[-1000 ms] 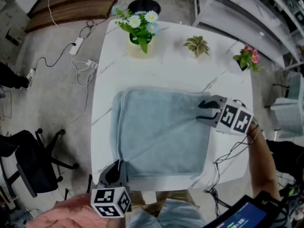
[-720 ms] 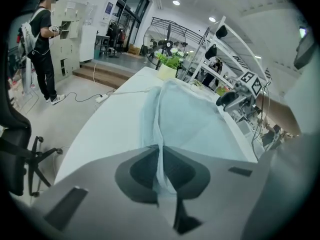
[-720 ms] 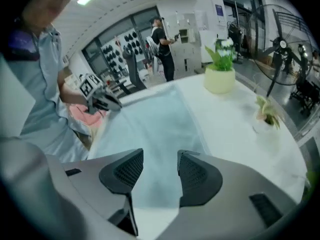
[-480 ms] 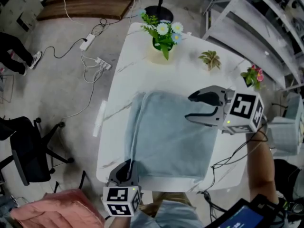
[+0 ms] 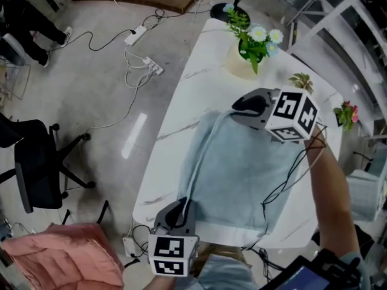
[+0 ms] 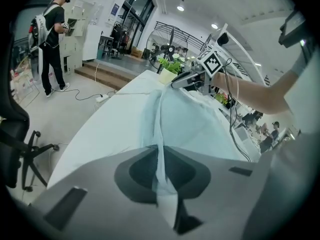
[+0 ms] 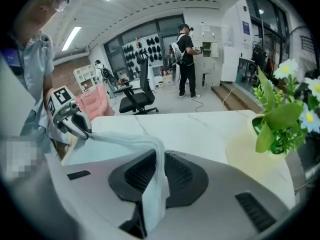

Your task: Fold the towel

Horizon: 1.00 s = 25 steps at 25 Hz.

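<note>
White table (image 5: 181,101) is carrying the towel (image 5: 242,174), spread flat | left gripper (image 5: 181,207) is pinching its near corner, jaws just easing apart | right gripper (image 5: 237,110) is just closing on the far corner | risk: the loosening left pinch may be letting cloth slip

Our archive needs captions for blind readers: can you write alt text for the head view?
Seen from above, a light blue towel lies on a white table. The left gripper pinches its near corner, jaws just eased slightly wider; the right gripper has just closed its jaws on the far corner of the same edge. Potted flowers stand behind.
</note>
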Each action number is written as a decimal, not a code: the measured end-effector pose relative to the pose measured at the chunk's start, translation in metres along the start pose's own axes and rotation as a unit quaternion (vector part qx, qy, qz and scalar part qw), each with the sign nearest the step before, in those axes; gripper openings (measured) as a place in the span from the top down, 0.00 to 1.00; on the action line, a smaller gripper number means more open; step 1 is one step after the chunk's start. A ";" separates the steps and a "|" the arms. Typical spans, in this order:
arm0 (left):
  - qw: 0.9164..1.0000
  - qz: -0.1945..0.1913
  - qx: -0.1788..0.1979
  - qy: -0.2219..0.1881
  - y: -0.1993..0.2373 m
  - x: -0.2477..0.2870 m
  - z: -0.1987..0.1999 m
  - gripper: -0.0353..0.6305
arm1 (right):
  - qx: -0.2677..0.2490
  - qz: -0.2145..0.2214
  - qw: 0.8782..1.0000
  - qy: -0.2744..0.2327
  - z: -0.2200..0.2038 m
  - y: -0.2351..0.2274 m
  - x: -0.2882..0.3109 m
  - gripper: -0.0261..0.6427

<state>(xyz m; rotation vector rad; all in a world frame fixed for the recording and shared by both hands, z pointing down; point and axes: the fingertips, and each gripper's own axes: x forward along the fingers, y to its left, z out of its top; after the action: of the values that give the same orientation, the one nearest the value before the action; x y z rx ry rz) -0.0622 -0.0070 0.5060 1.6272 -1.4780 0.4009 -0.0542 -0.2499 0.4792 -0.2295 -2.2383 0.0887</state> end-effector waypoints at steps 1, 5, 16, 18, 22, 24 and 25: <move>1.000 0.002 0.000 -0.001 0.000 0.000 0.000 0.89 | -0.008 -0.003 1.000 0.002 0.000 -0.002 0.003 0.89; 1.000 0.015 0.002 -0.010 -0.001 -0.005 0.003 0.89 | -0.022 0.010 1.000 -0.015 0.005 0.005 -0.003 0.92; 0.999 0.030 0.010 -0.041 -0.023 -0.049 0.014 0.89 | -0.087 0.012 0.988 -0.124 0.077 0.039 -0.063 0.92; 0.999 0.034 0.005 -0.041 -0.020 -0.051 0.010 0.88 | -0.091 0.016 0.988 -0.121 0.082 0.042 -0.061 0.92; 0.999 0.038 -0.016 -0.030 -0.010 -0.047 -0.003 0.85 | -0.098 0.031 0.988 -0.113 0.091 0.046 -0.043 0.92; 0.998 0.044 -0.026 -0.027 -0.004 -0.044 -0.008 0.84 | -0.104 0.039 0.988 -0.105 0.093 0.047 -0.032 0.92; 0.998 0.048 -0.031 -0.027 -0.002 -0.044 -0.010 0.84 | -0.106 0.044 0.988 -0.101 0.093 0.048 -0.026 0.92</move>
<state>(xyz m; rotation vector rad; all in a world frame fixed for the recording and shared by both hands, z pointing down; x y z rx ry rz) -0.0682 0.0282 0.4786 1.5334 -1.5979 0.3647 -0.1046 -0.2066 0.3940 -0.4531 -2.4399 -0.0842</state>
